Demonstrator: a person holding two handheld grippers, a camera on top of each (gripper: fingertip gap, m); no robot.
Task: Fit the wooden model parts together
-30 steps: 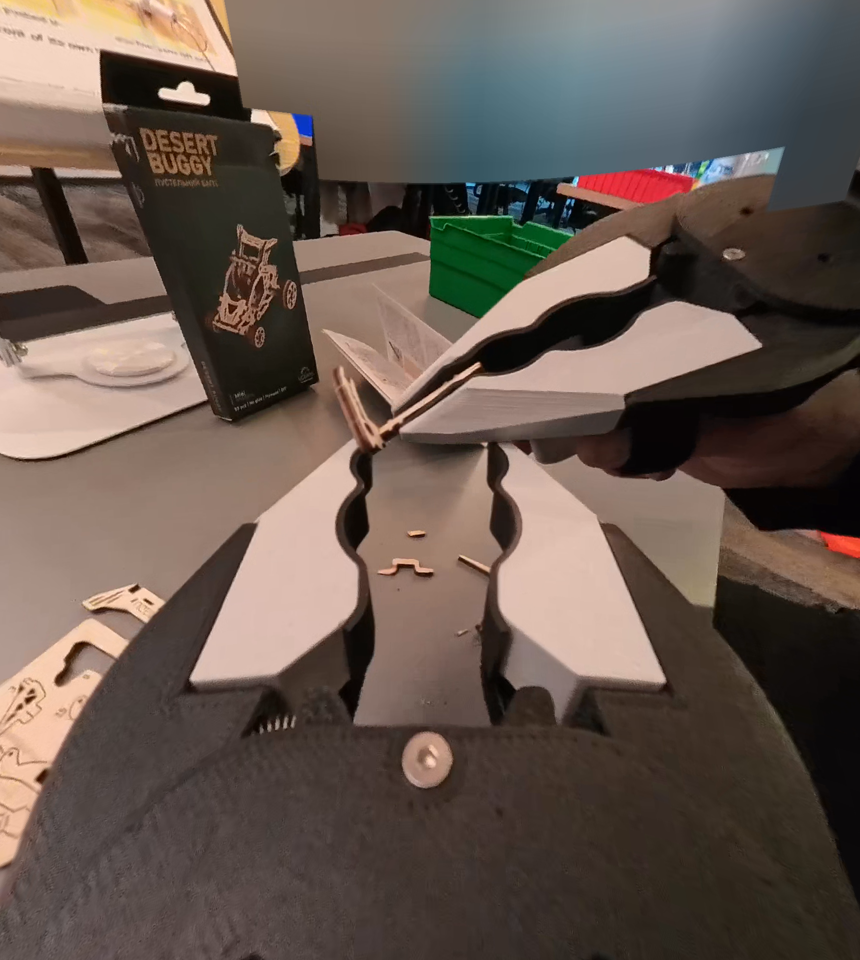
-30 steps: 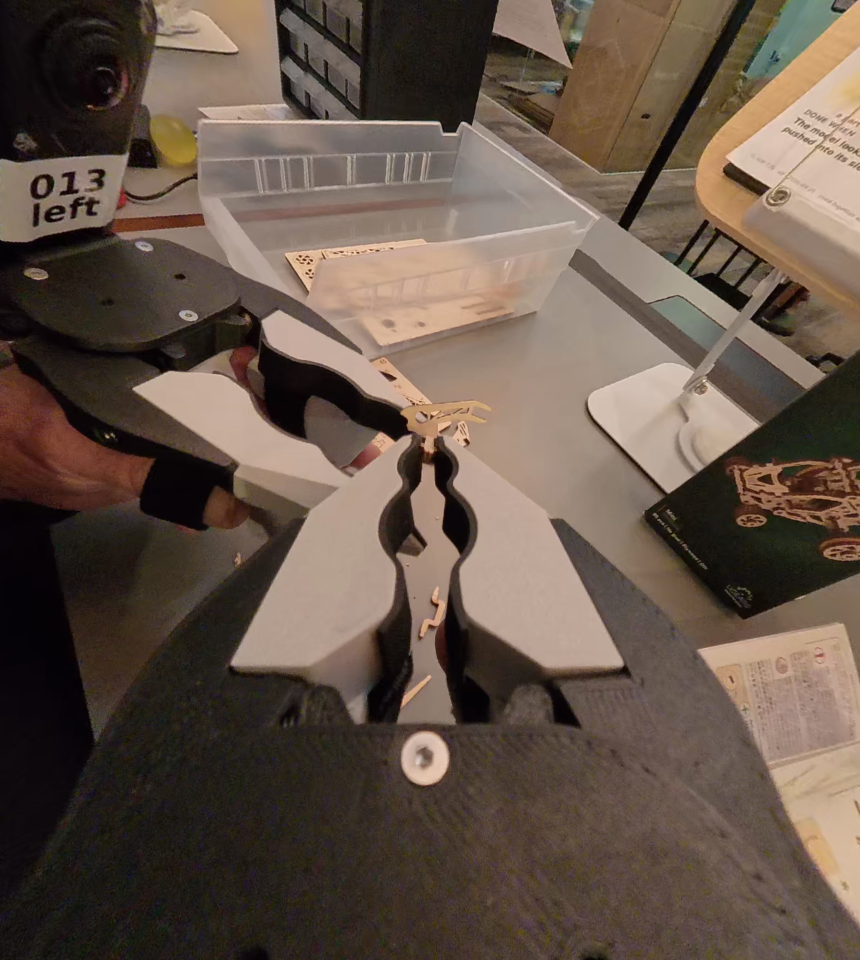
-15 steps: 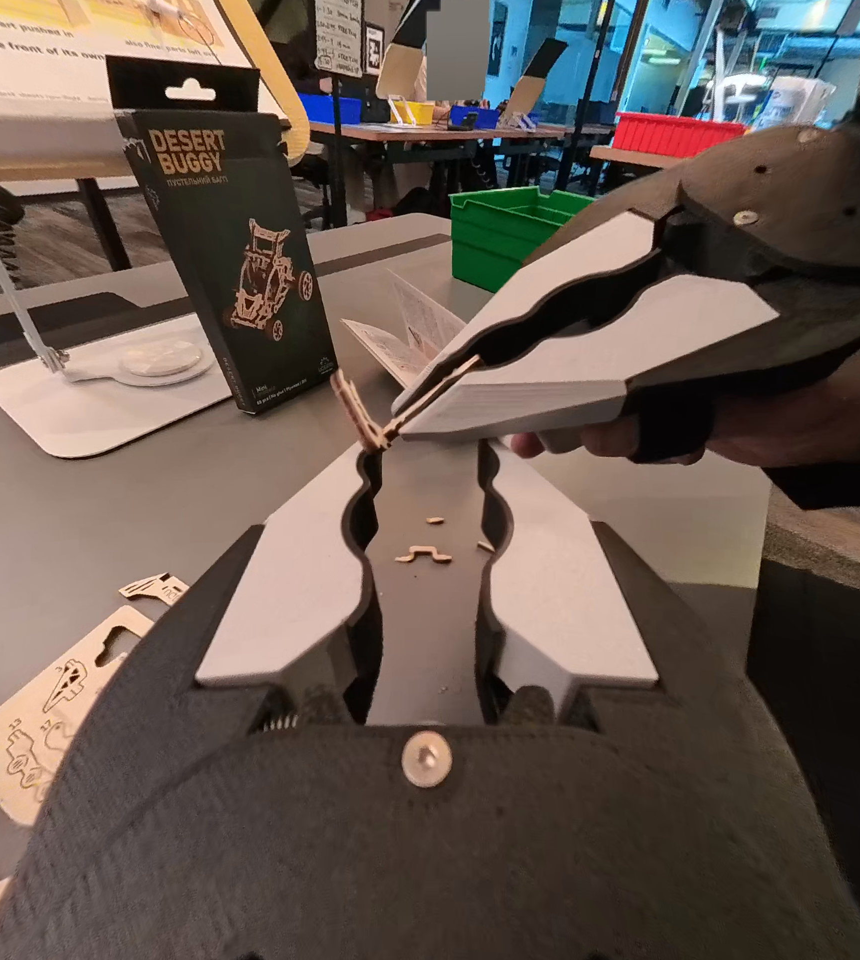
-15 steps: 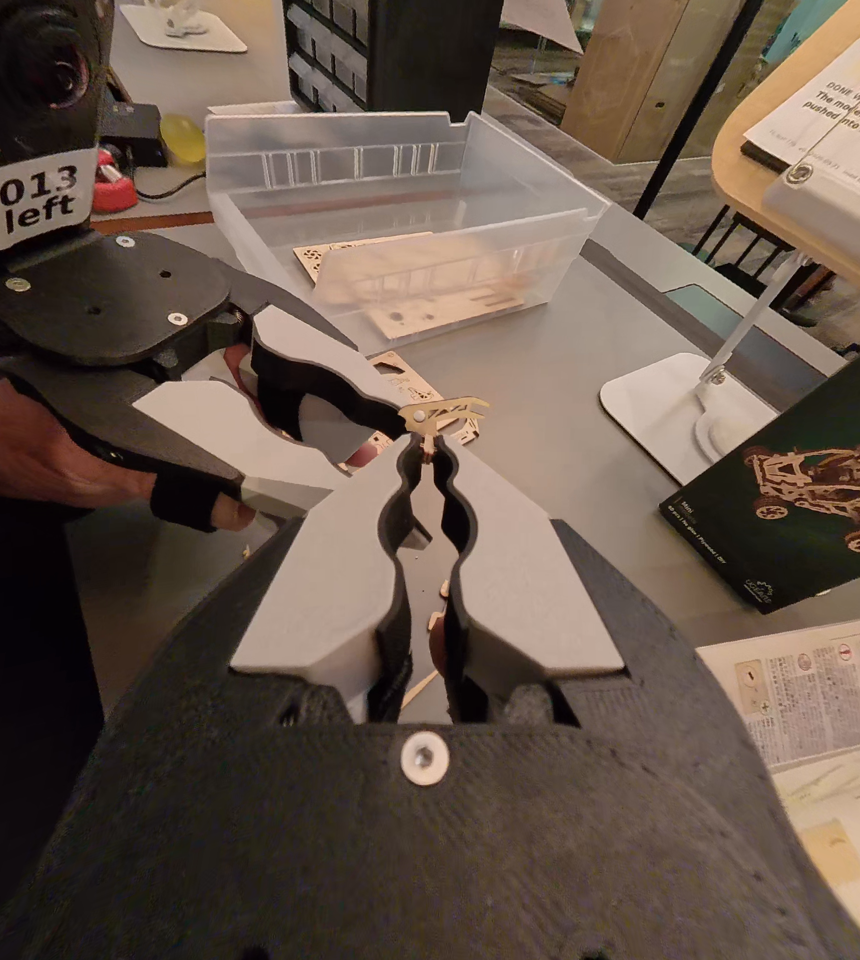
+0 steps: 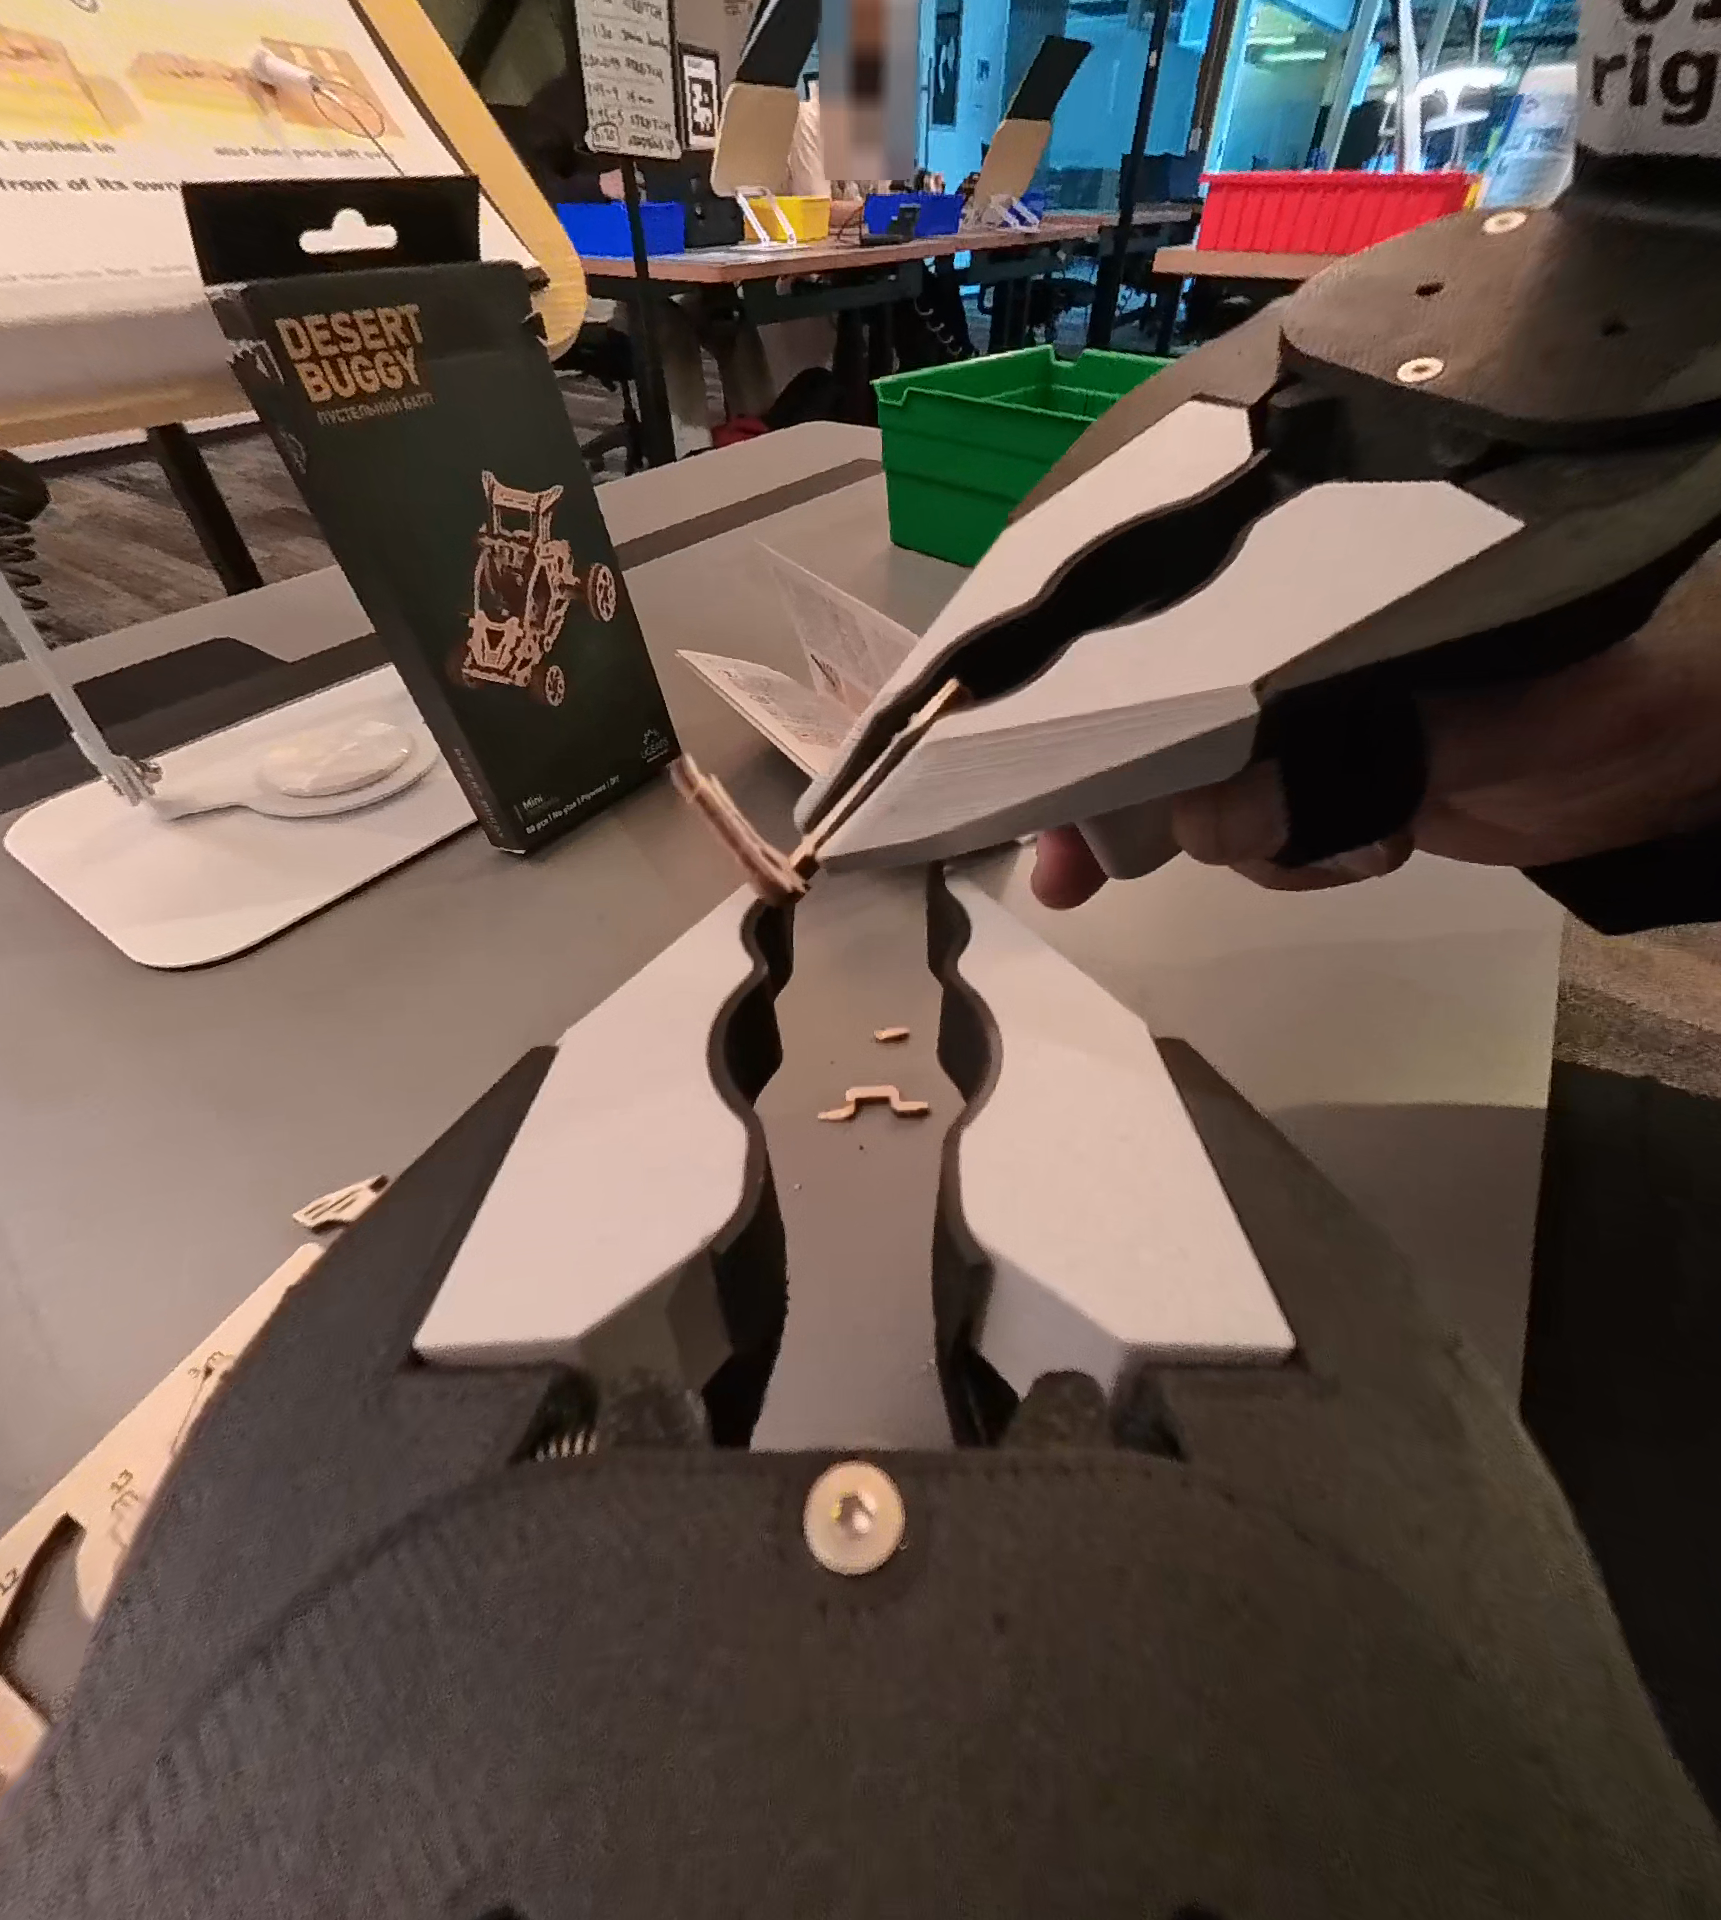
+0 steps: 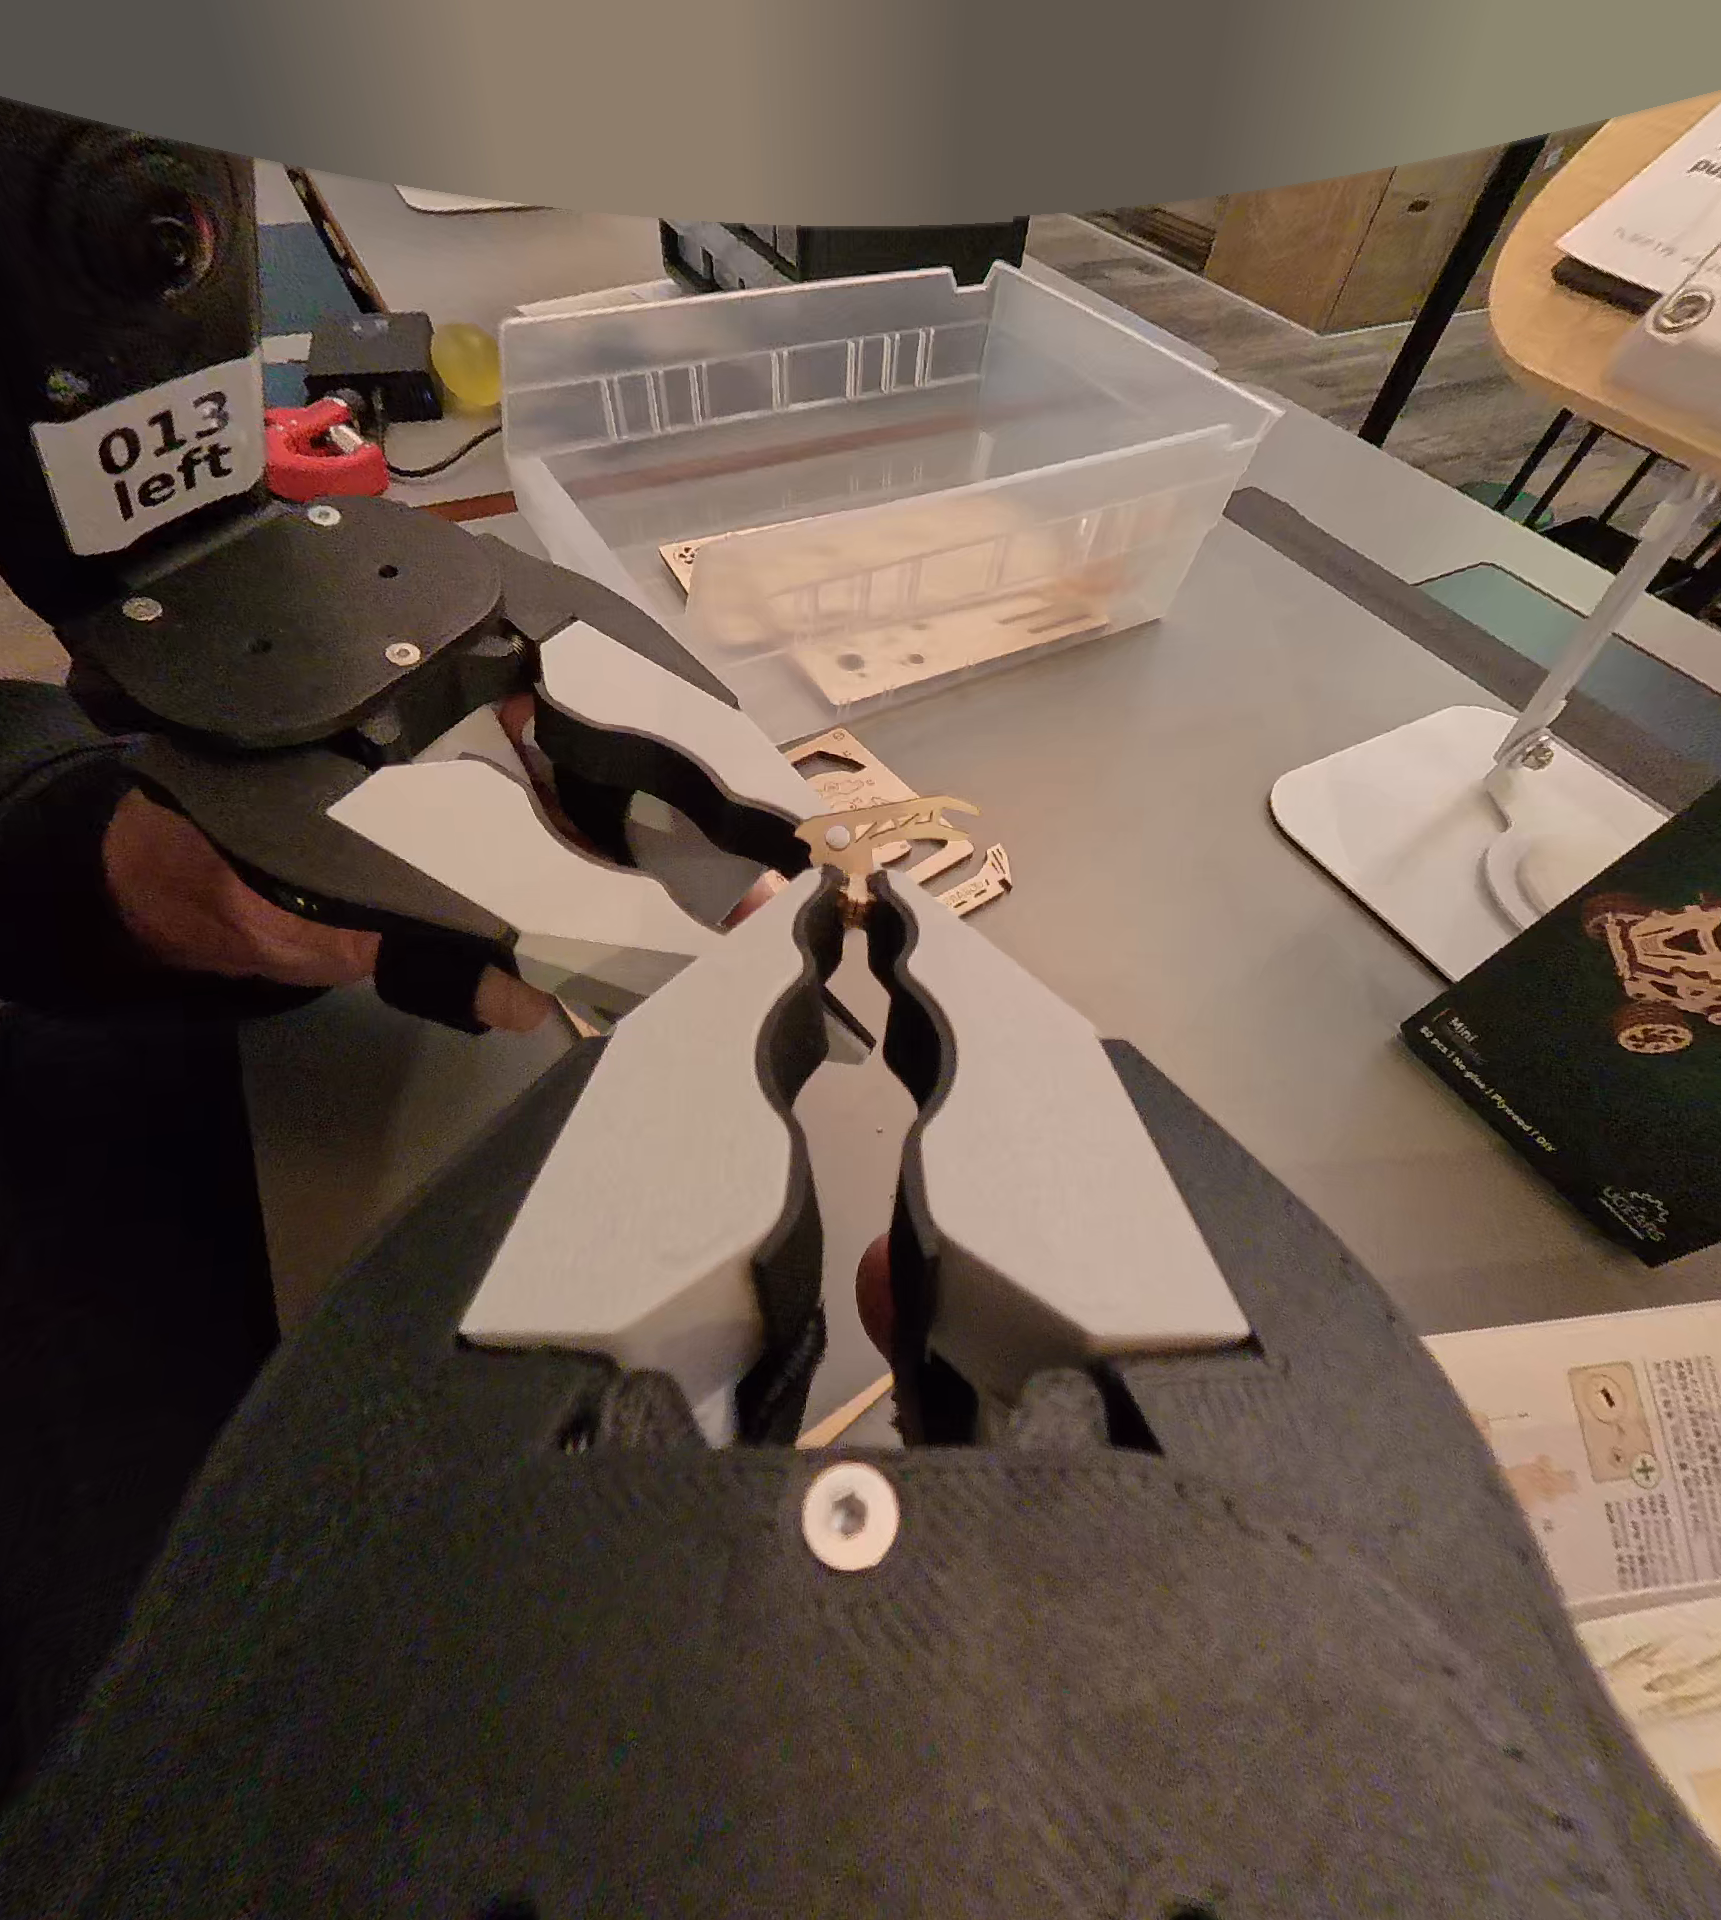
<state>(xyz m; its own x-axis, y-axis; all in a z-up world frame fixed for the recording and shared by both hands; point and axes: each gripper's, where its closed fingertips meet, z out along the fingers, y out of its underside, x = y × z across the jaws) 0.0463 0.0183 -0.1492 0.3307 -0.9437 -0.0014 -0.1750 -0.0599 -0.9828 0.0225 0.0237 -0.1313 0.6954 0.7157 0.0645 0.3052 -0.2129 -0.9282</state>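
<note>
My right gripper (image 6: 851, 899) is shut on a small flat wooden part (image 6: 887, 831) with a light pin in it, held above the grey table (image 6: 1199, 831). In the left wrist view the right gripper (image 5: 809, 847) comes in from the right with the wooden part (image 5: 731, 821) sticking out to the left. My left gripper (image 5: 851, 894) is open, and nothing is gripped between its pads. Its left fingertip (image 5: 762, 914) meets the lower end of the part. In the right wrist view the left gripper (image 6: 752, 883) comes in from the left, one fingertip (image 6: 794, 836) against the part.
Loose wooden bits (image 5: 871, 1107) lie on the table under my left jaws. A cut-out wooden sheet (image 5: 56, 1507) lies at the left. A dark kit box (image 5: 461, 561), a booklet (image 5: 814, 665), a green bin (image 5: 970, 457), a white stand base (image 5: 212, 831) and a clear bin (image 6: 877, 499) stand around. Left and right tips are no more than a few centimetres apart.
My left gripper's jaws have narrowed while its left fingertip stays at the wooden part. The right gripper has kept its hold on the part and hardly moved.
</note>
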